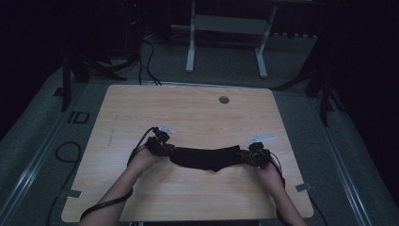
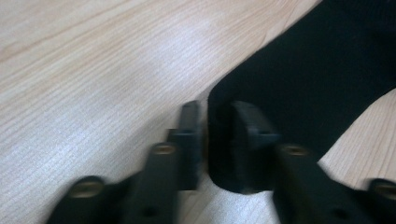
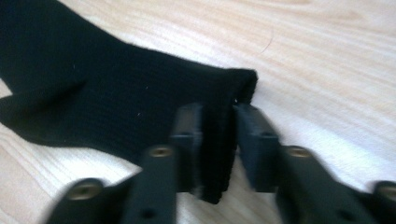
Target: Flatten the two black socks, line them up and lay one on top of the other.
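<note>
High view: black sock [image 1: 205, 158] lies flat on the wooden table [image 1: 188, 110], stretched left to right across the near-middle of the top. One gripper sits at each end of it. Left gripper [image 1: 162, 147] at the sock's left end, right gripper [image 1: 254, 154] at the right end, both down at table level, forearms coming in from the near edge.

Left gripper view: left gripper [image 2: 217, 140] has the sock's [image 2: 299, 84] end edge standing between its jaws. Jaws parted a little, narrow gap visible on the left pad's side, right pad against the fabric. Reads as slackened, not clamped.

Right gripper view: right gripper [image 3: 218, 140] straddles the folded cuff edge of the sock [image 3: 102, 98]. Jaws slightly apart too, a gap on the right side of the fabric. Loose, no pinch.

Small round grommet [image 1: 224, 100] sits near the table's far edge, well apart from the sock.
</note>
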A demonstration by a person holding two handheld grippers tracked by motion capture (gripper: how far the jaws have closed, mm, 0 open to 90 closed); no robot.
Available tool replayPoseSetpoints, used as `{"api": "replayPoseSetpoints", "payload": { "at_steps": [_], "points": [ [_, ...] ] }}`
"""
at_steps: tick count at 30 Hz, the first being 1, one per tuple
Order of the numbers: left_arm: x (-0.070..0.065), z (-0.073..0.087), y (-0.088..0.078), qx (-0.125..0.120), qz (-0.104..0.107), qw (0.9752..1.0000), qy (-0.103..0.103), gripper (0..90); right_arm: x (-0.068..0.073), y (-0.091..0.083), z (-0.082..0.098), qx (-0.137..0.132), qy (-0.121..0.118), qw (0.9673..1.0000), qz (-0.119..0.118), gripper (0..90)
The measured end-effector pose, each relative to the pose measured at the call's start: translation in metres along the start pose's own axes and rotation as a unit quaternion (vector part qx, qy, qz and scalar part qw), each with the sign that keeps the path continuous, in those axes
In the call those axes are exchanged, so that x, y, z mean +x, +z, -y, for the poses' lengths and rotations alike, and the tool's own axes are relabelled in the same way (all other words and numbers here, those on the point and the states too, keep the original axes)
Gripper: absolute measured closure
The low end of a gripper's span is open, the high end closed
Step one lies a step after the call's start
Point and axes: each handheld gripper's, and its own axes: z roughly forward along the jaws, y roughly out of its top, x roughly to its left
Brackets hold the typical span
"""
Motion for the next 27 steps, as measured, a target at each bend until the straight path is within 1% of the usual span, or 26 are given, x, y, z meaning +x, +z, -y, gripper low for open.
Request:
{"api": "replayPoseSetpoints", "payload": {
  "at_steps": [1, 2, 4, 5, 6, 7, 8, 10, 11, 12, 13, 14, 15, 16, 17, 18, 19, 20, 21, 22, 25, 26, 27],
  "points": [
    [0.0, 0.0, -0.001, -0.005, 0.004, 1.0, -0.003, 58.4, 0.0, -0.001, -0.001, -0.003, -0.002, 1.0, 0.004, 61.6],
    [0.001, 0.001, -0.003, -0.008, 0.005, 0.9999, -0.005, 53.8, 0.0, -0.003, -0.002, -0.008, -0.002, 0.9999, 0.008, 58.2],
    [0.002, 0.001, -0.007, -0.018, -0.005, 0.9998, -0.013, 40.4, -0.001, -0.007, -0.004, -0.013, -0.003, 0.9998, 0.013, 52.8],
    [0.002, 0.001, -0.01, -0.026, -0.003, 0.9996, -0.015, 38.9, -0.001, -0.01, -0.006, -0.016, -0.002, 0.9998, 0.012, 51.5],
    [0.001, 0.002, -0.012, -0.031, 0.0, 0.9994, -0.014, 36.3, -0.001, -0.012, -0.008, -0.02, -0.004, 0.9997, 0.011, 48.1],
    [0.0, 0.001, -0.015, -0.036, 0.001, 0.9993, -0.013, 31.9, -0.001, -0.014, -0.01, -0.022, -0.004, 0.9997, 0.009, 46.1],
    [-0.003, 0.001, -0.019, -0.047, -0.002, 0.9988, -0.012, 28.9, -0.001, -0.016, -0.011, -0.024, -0.004, 0.9997, 0.008, 44.1],
    [-0.006, 0.0, -0.023, -0.064, -0.005, 0.9979, -0.009, 23.6, -0.002, -0.019, -0.015, -0.031, -0.005, 0.9995, 0.003, 37.2],
    [-0.009, 0.0, -0.023, -0.073, -0.01, 0.9972, -0.009, 18.6, -0.001, -0.02, -0.017, -0.032, -0.006, 0.9995, 0.0, 35.5],
    [-0.011, 0.0, -0.024, -0.077, -0.013, 0.9969, -0.004, 14.6, -0.002, -0.019, -0.018, -0.033, -0.006, 0.9994, -0.001, 33.0],
    [-0.011, 0.0, -0.024, -0.077, -0.013, 0.9969, -0.004, 14.4, -0.002, -0.019, -0.018, -0.033, -0.006, 0.9994, -0.001, 33.0],
    [-0.014, 0.0, -0.026, -0.088, -0.011, 0.996, 0.003, 14.4, -0.002, -0.019, -0.019, -0.035, -0.004, 0.9994, 0.0, 29.7],
    [-0.016, 0.0, -0.026, -0.089, -0.011, 0.9959, 0.004, 11.6, -0.003, -0.018, -0.022, -0.04, 0.0, 0.9992, 0.0, 22.6],
    [-0.017, 0.001, -0.026, -0.089, -0.011, 0.996, 0.006, 9.4, -0.002, -0.017, -0.022, -0.039, -0.005, 0.9992, -0.006, 17.9],
    [-0.018, 0.002, -0.026, -0.091, -0.01, 0.9958, 0.009, 7.9, -0.002, -0.016, -0.023, -0.038, -0.011, 0.9992, -0.008, 16.1],
    [-0.019, 0.003, -0.026, -0.092, -0.012, 0.9956, 0.011, 7.9, -0.001, -0.015, -0.023, -0.041, -0.013, 0.9991, -0.003, 16.3],
    [-0.019, 0.003, -0.026, -0.092, -0.012, 0.9956, 0.011, 7.9, -0.001, -0.015, -0.023, -0.041, -0.013, 0.9991, -0.003, 16.3],
    [-0.019, 0.003, -0.026, -0.092, -0.012, 0.9956, 0.011, 7.9, -0.001, -0.014, -0.024, -0.04, -0.01, 0.9992, 0.001, 16.3],
    [-0.02, 0.006, -0.026, -0.095, -0.01, 0.9954, 0.012, 7.9, -0.001, -0.014, -0.024, -0.04, -0.01, 0.9992, 0.001, 15.4],
    [-0.02, 0.008, -0.027, -0.097, -0.009, 0.9952, 0.007, 6.3, -0.001, -0.012, -0.024, -0.041, -0.011, 0.999, -0.014, 13.9],
    [-0.019, 0.013, -0.027, -0.097, -0.005, 0.9952, 0.003, 5.8, 0.0, -0.011, -0.023, -0.049, -0.018, 0.9985, -0.017, 13.6],
    [-0.019, 0.015, -0.027, -0.095, -0.01, 0.9954, 0.006, 5.9, 0.0, -0.011, -0.022, -0.05, -0.017, 0.9984, -0.017, 13.6],
    [-0.019, 0.017, -0.028, -0.097, -0.01, 0.9952, 0.005, 5.9, 0.0, -0.011, -0.022, -0.05, -0.018, 0.9984, -0.016, 13.6]
  ]
}}
